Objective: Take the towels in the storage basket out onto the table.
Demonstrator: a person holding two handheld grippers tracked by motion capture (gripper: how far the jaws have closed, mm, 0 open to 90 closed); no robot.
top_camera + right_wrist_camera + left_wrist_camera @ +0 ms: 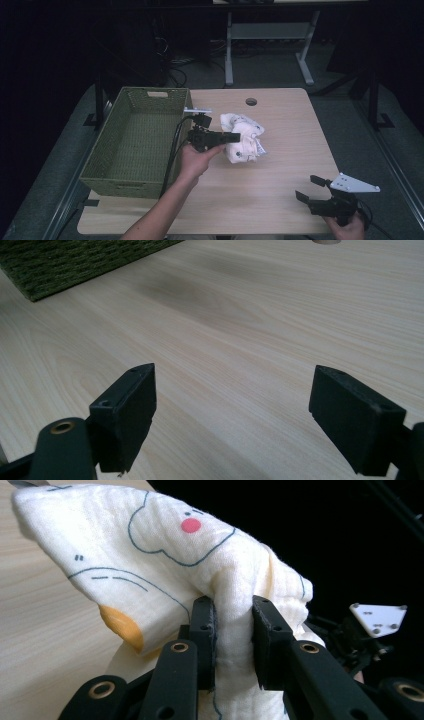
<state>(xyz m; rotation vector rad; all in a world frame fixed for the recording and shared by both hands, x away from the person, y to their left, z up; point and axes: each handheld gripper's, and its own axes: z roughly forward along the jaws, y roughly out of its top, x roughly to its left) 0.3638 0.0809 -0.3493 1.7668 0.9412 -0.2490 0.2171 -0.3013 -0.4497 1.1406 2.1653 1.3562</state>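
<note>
High view: pale wood-grain tabletop (280,170) with a round cable hole (251,102) near its far edge, standing in a dim room on grey floor; white legs of a further desk (229,50) behind, dark cables on the floor beyond. Green woven basket (132,145), rectangular, with a handle slot in its far wall, occupies the left part of the tabletop. White cloth (243,137) printed with thin dark outlines, crumpled in a heap near the middle, right of the basket and apart from it. Left tongs (235,137), held level in the person's left hand (196,161), reach from the basket side into the cloth's left edge. Left gripper view: both jaws pinched tight on a fold of the cloth (165,565), which rises above them and drapes left, showing a pink dot and an orange patch. Right tongs (309,188) sit at the near right corner, well apart from the cloth, jaws spread wide, nothing between them, bare wood beneath.
</note>
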